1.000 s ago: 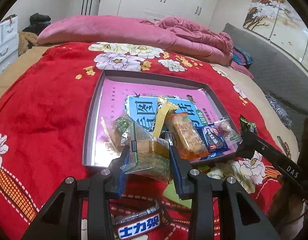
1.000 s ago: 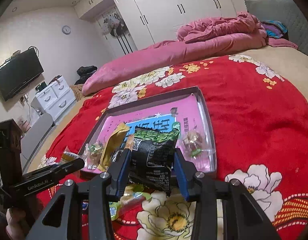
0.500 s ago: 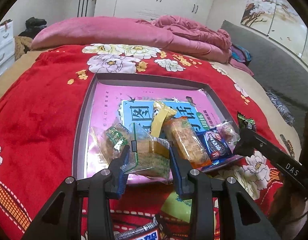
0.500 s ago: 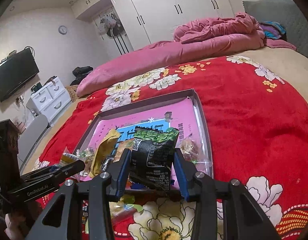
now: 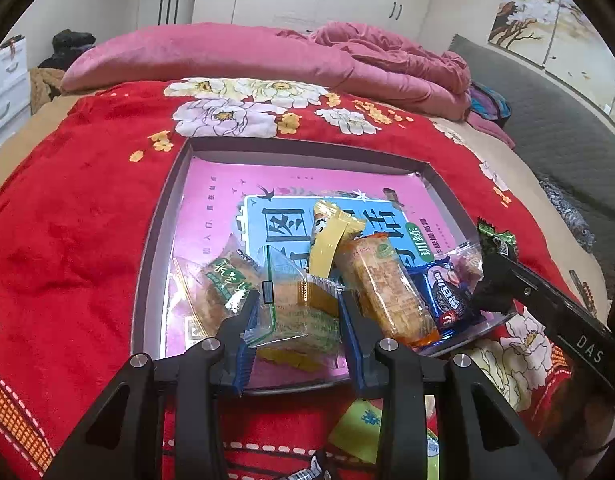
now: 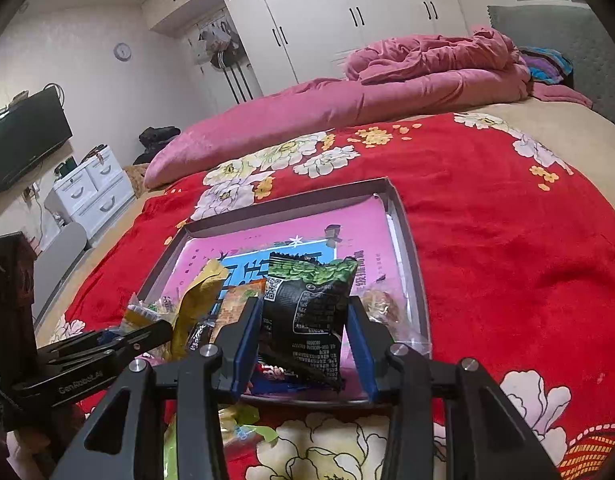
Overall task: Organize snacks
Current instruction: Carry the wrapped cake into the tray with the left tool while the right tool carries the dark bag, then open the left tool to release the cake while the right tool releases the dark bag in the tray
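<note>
Tray on the bed, snacks heaped at its near end

The tray (image 5: 155, 240) lies on the blanket (image 5: 67, 220), quilt (image 5: 267, 56) behind it; wrapped snacks (image 5: 379, 284) crowd its near edge; another packet (image 5: 363, 428) lies on the blanket before it; drawers (image 6: 91, 188) stand left of the bed.

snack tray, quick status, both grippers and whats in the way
Left gripper shut on clear-wrapped cake. Right gripper shut on black packet. Both over tray; near end crowded with snacks.
</note>
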The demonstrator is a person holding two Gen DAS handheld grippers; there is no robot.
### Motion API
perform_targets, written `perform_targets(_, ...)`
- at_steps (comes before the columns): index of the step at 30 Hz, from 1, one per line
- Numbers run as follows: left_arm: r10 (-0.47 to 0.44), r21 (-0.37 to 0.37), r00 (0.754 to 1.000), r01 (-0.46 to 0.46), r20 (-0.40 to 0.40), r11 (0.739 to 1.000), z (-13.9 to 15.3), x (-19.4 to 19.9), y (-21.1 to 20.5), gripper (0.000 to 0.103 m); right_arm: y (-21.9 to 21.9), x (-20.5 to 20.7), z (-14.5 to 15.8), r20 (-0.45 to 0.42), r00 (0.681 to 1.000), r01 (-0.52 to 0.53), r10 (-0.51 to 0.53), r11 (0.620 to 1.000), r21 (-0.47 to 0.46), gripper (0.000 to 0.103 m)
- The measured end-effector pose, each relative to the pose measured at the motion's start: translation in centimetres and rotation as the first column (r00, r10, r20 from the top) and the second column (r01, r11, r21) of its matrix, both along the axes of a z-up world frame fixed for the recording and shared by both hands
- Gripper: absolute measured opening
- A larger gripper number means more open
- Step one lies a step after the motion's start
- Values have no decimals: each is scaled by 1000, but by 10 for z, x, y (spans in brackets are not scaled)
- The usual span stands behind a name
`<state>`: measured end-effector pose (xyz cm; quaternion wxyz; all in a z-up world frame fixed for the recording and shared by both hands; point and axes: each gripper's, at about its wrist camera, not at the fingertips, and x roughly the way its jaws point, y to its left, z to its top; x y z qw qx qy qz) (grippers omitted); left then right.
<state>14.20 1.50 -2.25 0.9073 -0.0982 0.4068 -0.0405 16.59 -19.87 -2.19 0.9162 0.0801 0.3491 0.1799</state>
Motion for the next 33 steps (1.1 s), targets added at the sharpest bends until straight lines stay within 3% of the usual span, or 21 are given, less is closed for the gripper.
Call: perform_targets(33,3,14,999,-2,-42,1000,-10,6,-5,41,50,7,-15,-32,986,-167,166,986,-26,43)
